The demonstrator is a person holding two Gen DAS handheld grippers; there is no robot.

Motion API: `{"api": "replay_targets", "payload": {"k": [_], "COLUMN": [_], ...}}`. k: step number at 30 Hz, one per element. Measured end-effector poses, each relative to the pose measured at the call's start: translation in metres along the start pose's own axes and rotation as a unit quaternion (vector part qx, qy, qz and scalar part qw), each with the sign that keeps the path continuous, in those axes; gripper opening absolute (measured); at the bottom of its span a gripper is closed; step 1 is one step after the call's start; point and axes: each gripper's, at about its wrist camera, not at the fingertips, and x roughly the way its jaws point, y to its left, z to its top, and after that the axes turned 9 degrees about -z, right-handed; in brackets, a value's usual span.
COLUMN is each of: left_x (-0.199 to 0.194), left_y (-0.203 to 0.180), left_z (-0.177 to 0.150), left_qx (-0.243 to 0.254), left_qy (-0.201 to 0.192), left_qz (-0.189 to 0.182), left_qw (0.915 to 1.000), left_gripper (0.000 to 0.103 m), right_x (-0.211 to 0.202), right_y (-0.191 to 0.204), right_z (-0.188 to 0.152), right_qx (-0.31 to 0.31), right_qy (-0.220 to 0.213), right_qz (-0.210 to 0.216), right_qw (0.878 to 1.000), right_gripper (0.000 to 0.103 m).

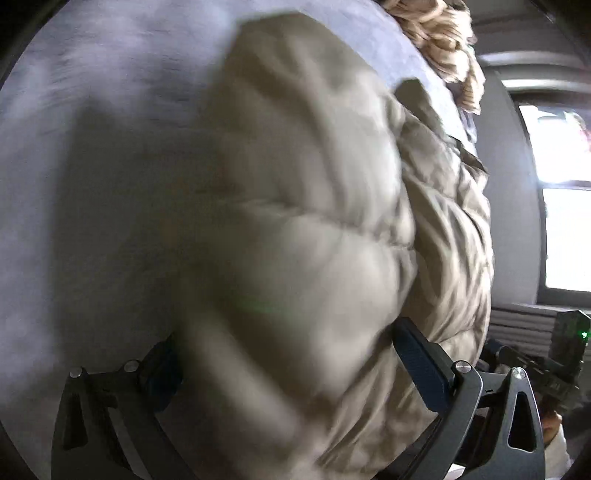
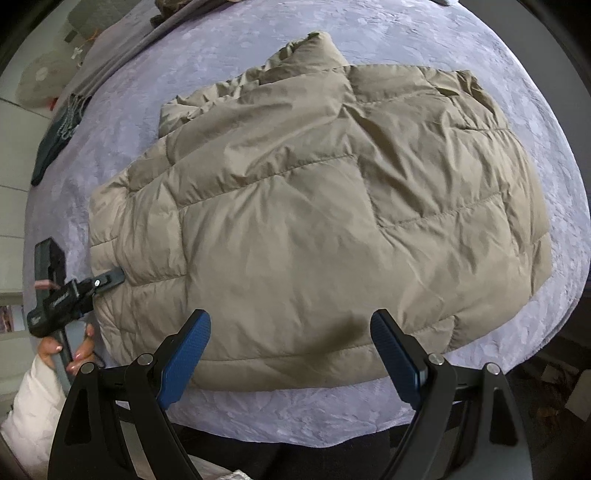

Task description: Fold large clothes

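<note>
Right claw [image 2: 291, 354]: jaws spread wide, empty, held over the near hem of the khaki puffer jacket [image 2: 314, 221], which lies on the lavender bed cover [image 2: 369, 22], sleeves seemingly folded in; halving is judged outstanding. Left claw [image 2: 110, 278]: clenched on the jacket's left edge. Grey garment [image 2: 110, 48] lies well apart.

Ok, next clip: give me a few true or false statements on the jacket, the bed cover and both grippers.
1. The jacket lies on a lilac bed cover. True.
2. The right gripper is shut on the jacket's hem. False: its jaws stand wide open above the hem, holding nothing.
3. The left gripper is at the jacket's edge. True.
4. The jacket is bright red. False: it is beige.
5. A hand holds the left gripper. True.
</note>
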Motion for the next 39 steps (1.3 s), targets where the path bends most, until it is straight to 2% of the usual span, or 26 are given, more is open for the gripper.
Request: {"api": "replay_targets", "payload": {"k": [1,3,4,5,7,8,10,11,12,14,20,24,29,31,34,36,37,38,39], "left_x": [0.007,0.021,0.026,0.026,0.016,0.011,-0.004,-0.011,-0.017,-0.028,-0.048,-0.036,0.015,0.034,0.068,0.096,0.112,0.123,0.144], "left_y": [-0.004,-0.013,-0.019,-0.022,-0.032,-0.035,-0.048,-0.053,-0.061,-0.079,-0.157,-0.220,-0.295,-0.316,-0.345,-0.357,-0.360,-0.361,-0.362], "left_z": [0.002,0.006,0.005,0.004,0.000,-0.002,-0.008,-0.010,-0.014,-0.021,-0.038,-0.046,-0.037,-0.028,-0.014,-0.005,-0.001,0.002,0.007], "left_qx": [0.005,0.020,0.034,0.042,0.045,0.048,0.051,0.051,0.051,0.053,0.042,0.032,0.040,0.048,0.069,0.077,0.073,0.069,0.061], "left_qy": [0.008,0.023,0.026,0.029,0.023,0.018,0.003,-0.002,-0.009,-0.024,-0.073,-0.081,-0.063,-0.050,-0.029,-0.004,0.013,0.024,0.048], "left_qz": [-0.007,0.001,0.013,0.009,-0.009,-0.007,-0.002,-0.003,-0.003,-0.002,0.018,0.012,0.041,0.045,0.053,0.041,0.024,0.008,-0.027], "left_qw": [0.9999,0.9995,0.9990,0.9986,0.9987,0.9987,0.9987,0.9987,0.9986,0.9983,0.9963,0.9961,0.9963,0.9965,0.9958,0.9961,0.9969,0.9973,0.9967], "left_gripper": [0.102,0.101,0.084,0.060,0.038,0.032,0.026,0.024,0.024,0.024,0.024,0.024,0.024,0.024,0.024,0.033,0.044,0.060,0.069], "right_x": [-0.001,-0.003,-0.004,-0.004,-0.004,-0.003,-0.001,0.001,0.003,0.014,0.052,0.078,0.097,0.093,0.074,0.061,0.053,0.049,0.047], "right_y": [0.000,-0.001,-0.001,0.000,0.000,-0.001,-0.002,-0.003,-0.003,-0.001,0.003,-0.010,-0.026,-0.035,-0.074,-0.108,-0.132,-0.151,-0.163], "right_z": [0.000,0.002,0.002,0.003,0.006,0.009,0.014,0.018,0.021,0.032,0.063,0.084,0.097,0.098,0.097,0.092,0.086,0.081,0.077], "right_qx": [0.002,0.004,0.004,0.003,0.002,0.002,0.002,0.004,0.004,-0.006,-0.062,-0.050,-0.035,-0.035,-0.009,0.011,0.028,0.043,0.053], "right_qy": [-0.001,-0.003,-0.006,-0.009,-0.015,-0.018,-0.025,-0.032,-0.036,-0.034,-0.033,-0.008,0.028,0.035,0.025,0.012,0.006,0.002,0.001], "right_qz": [-0.002,-0.003,-0.003,-0.004,-0.004,-0.002,0.004,0.014,0.026,0.031,0.053,0.089,0.143,0.158,0.189,0.203,0.208,0.216,0.221], "right_qw": [1.000,1.000,1.000,1.000,1.000,1.000,1.000,0.999,0.999,0.999,0.996,0.995,0.989,0.986,0.982,0.979,0.978,0.975,0.974], "right_gripper": [0.090,0.090,0.090,0.090,0.090,0.090,0.089,0.081,0.054,0.016,0.011,0.007,0.005,0.005,0.005,0.007,0.007,0.008,0.009]}}
